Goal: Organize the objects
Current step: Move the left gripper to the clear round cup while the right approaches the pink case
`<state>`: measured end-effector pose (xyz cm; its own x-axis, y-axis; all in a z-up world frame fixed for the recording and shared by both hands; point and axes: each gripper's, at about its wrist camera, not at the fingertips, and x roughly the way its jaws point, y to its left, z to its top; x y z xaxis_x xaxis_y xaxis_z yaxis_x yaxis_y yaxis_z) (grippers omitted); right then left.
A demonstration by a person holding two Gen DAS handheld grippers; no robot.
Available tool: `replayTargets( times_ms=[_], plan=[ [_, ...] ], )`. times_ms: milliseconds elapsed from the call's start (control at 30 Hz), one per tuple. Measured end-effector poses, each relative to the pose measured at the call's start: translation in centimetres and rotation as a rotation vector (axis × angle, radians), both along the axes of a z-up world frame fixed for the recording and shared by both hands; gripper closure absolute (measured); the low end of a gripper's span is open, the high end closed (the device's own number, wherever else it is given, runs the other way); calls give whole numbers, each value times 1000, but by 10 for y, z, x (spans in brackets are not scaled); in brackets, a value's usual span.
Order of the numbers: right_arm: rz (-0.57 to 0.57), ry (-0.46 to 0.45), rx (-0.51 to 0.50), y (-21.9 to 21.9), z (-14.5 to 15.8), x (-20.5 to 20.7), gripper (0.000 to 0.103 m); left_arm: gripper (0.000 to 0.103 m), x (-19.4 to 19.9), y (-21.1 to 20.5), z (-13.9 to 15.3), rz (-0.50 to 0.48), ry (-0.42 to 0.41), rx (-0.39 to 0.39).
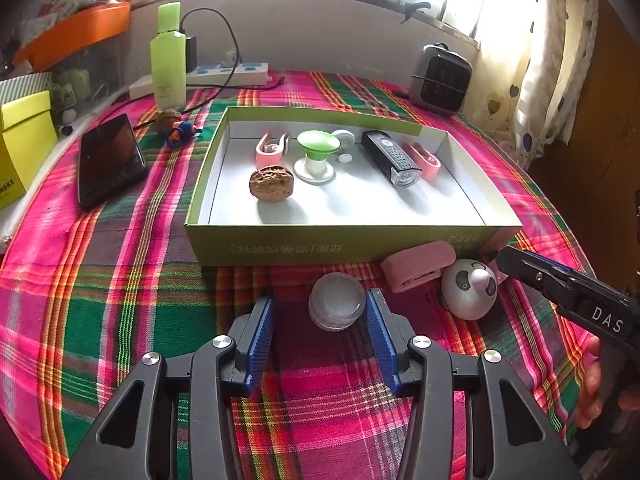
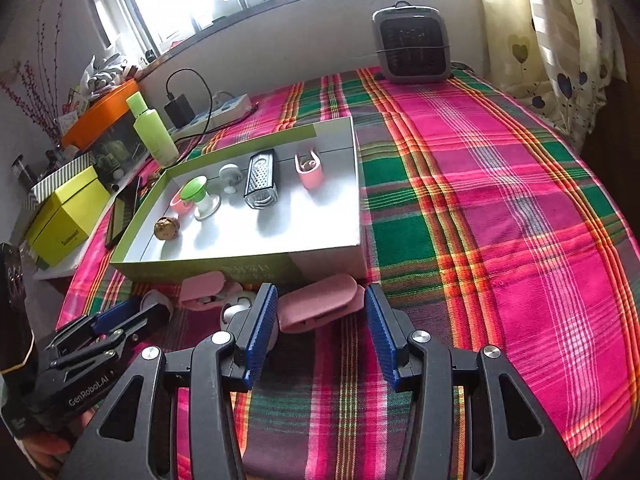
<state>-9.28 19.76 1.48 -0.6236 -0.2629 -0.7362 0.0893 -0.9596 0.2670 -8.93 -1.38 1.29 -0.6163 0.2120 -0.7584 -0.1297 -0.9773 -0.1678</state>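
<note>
Covering the counter (image 1: 120, 280) is a woven plaid cloth in pink, green and orange, and on it sits a shallow rectangular cardboard box (image 1: 340, 244) with green outer walls and a white inside. Within the box lie a wrinkled brown walnut (image 1: 272, 184), a green-and-white suction cup (image 1: 316, 156) with a flared top, a small white round disc (image 1: 345, 158), a black ribbed lamp (image 1: 390, 158) with a clear lens, and two pink U-shaped clips (image 1: 270, 148) (image 1: 424, 160).

In front of the box's near wall rest a translucent round domed cap (image 1: 337, 306), a smooth pink oblong case (image 1: 418, 266) and a glossy white rounded panda figure (image 1: 468, 290); the case and figure sit just beside each other.

The left claw (image 1: 320, 320) points down at a slant with its blue ribbed pads on either side of the cap; the right pad looks to touch the cap, while a gap shows at the left pad, so the jaws stand apart and are not clamped.

The right claw (image 2: 320, 320), tilted downward likewise, holds its jaws wide around another pink oblong case (image 2: 320, 306) lying on the cloth, with space left beside the right pad. From the left wrist view, the black tip of that claw reaches in close to the panda figure, with a hand (image 1: 596, 384) behind it.
</note>
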Motion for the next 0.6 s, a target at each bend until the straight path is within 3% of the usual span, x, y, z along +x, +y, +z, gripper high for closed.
replayTargets(
  times_ms=[233, 600],
  plan=[
    [-33, -19, -3, -3, -2, -6, 56, 58, 0, 0, 0, -2, 0, 1],
    [-58, -29, 100, 8, 0, 9, 56, 58, -1, -1, 1, -1, 0, 5]
  ],
)
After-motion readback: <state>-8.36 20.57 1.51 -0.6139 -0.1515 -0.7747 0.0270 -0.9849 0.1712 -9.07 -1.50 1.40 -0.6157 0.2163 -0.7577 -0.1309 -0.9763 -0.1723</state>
